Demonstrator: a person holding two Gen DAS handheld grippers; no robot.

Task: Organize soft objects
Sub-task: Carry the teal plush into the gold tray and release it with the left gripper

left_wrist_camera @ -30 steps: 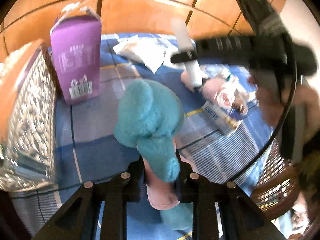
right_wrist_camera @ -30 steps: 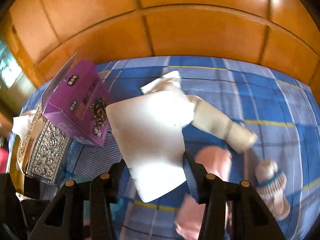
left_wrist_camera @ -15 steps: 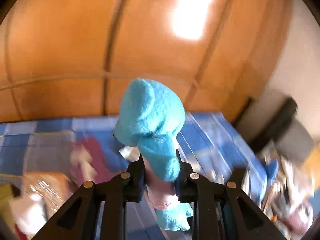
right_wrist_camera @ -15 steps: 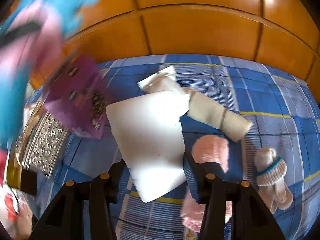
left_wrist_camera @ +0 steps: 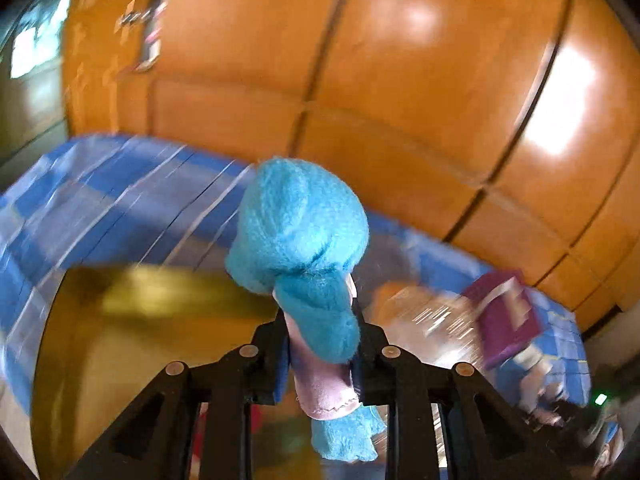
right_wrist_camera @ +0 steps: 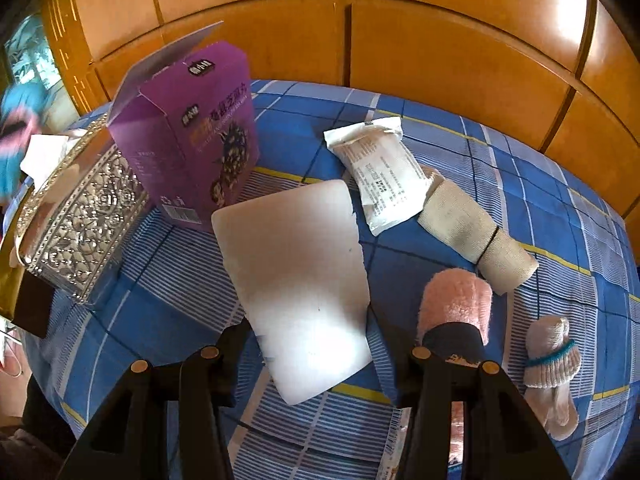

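Observation:
My left gripper (left_wrist_camera: pixel 320 344) is shut on a fluffy turquoise and pink sock (left_wrist_camera: pixel 300 232) and holds it in the air over a blurred golden-brown container (left_wrist_camera: pixel 132 340). The same sock shows blurred at the far left of the right wrist view (right_wrist_camera: pixel 16 120). My right gripper (right_wrist_camera: pixel 312 344) is shut on a white foam slab (right_wrist_camera: pixel 296 272) held above the blue checked cloth (right_wrist_camera: pixel 540 184). On the cloth lie a pink fluffy sock (right_wrist_camera: pixel 456 300), a beige rolled cloth (right_wrist_camera: pixel 476 236), a white packet (right_wrist_camera: pixel 380 176) and a rolled white sock with a teal band (right_wrist_camera: pixel 552 360).
An open purple carton (right_wrist_camera: pixel 196 132) stands beside an ornate silver box (right_wrist_camera: pixel 76 220) at the left. Orange wooden panels (right_wrist_camera: pixel 440 40) rise behind the cloth. The left wrist view is motion-blurred, with the purple carton (left_wrist_camera: pixel 504 316) at its right.
My left gripper has swung the turquoise sock away from the middle of the cloth to the left, over the golden-brown container. My right gripper keeps the foam slab, its view shifted slightly.

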